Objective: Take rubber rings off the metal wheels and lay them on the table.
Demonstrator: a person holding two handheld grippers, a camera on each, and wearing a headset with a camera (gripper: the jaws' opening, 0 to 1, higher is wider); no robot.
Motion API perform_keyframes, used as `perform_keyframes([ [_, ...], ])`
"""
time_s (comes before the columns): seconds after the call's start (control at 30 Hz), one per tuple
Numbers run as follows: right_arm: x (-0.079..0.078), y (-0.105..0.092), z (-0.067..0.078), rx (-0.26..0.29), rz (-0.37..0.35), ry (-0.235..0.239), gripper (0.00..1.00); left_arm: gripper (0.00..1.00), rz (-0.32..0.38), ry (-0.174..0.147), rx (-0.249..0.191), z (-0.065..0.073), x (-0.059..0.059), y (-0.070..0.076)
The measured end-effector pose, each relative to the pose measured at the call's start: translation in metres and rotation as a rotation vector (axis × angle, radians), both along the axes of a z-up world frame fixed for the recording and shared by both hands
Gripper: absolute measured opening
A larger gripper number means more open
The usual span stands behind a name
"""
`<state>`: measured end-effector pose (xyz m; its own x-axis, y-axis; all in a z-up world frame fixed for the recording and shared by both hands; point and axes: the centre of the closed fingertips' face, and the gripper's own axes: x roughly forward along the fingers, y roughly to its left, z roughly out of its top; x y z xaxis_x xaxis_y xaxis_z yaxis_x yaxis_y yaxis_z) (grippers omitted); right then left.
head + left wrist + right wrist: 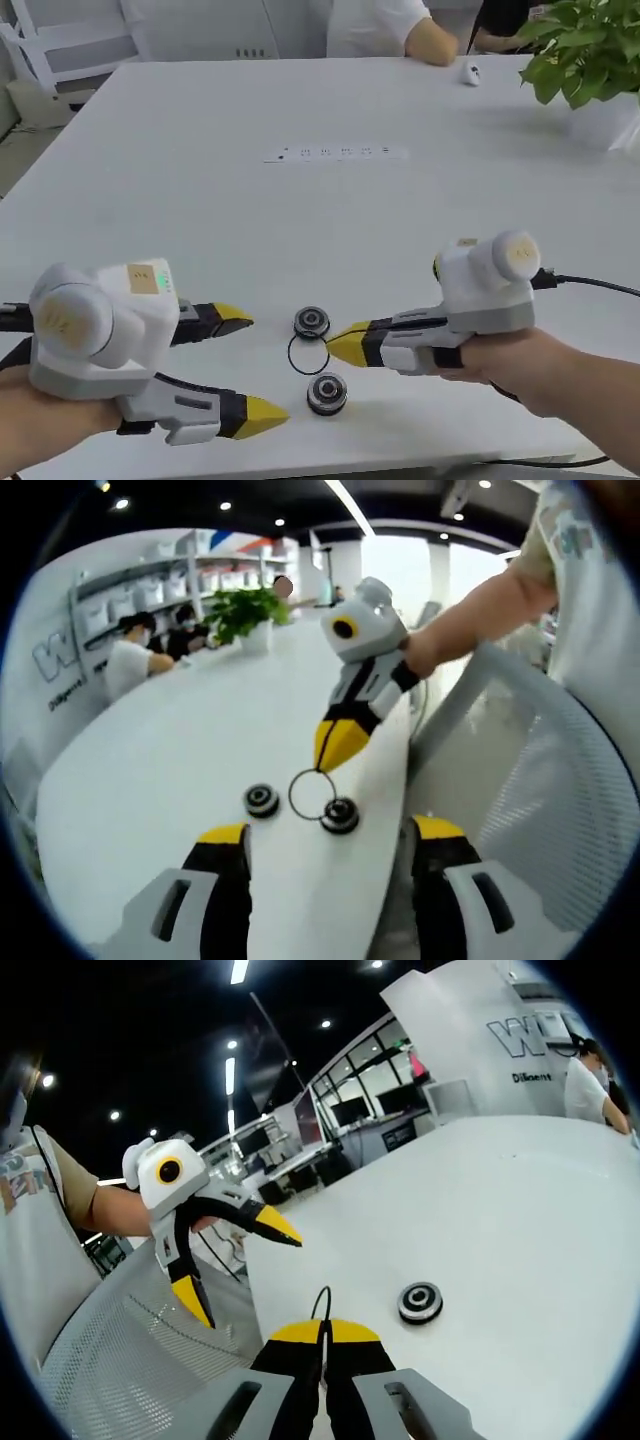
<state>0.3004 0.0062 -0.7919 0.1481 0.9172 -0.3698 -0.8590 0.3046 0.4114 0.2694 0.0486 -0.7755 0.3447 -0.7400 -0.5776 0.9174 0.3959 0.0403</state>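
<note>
My left tongs (pixel 250 368), nearest me and left of the rubber ring (pixel 290 356), gape with nothing between them. My right tongs (pixel 335 347) pinch that ring's right edge. It rests on the table (pixel 200 200) between two metal wheels, one beyond it (pixel 312 322) and one nearer (pixel 327 393). The wall lettering (pixel 520 1030) begins "W"; the rest is unreadable.

Your left gripper (pixel 262 366) has a white body with a tan sticker and a small green light on top. Its two jaws are black with pointy yellow tips. Your right gripper (pixel 332 346) has the same colours: white, then black, then yellow. A black cable (pixel 590 285) comes out of its back. Your short sleeve (pixel 565 540) is white with a small print.
</note>
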Motion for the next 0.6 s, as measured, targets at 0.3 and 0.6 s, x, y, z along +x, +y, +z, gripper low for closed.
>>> perform_keyframes([
  [0.3, 0.002, 0.017, 0.004, -0.005, 0.04, -0.01, 0.0, 0.71, 0.04, 0.009, -0.003, 0.004, -0.001, 0.017],
  [0.6, 0.0, 0.032, 0.0, -0.026, 0.085, -0.014, 0.0, 0.74, 0.055, 0.02, 0.001, 0.003, -0.005, 0.026],
])
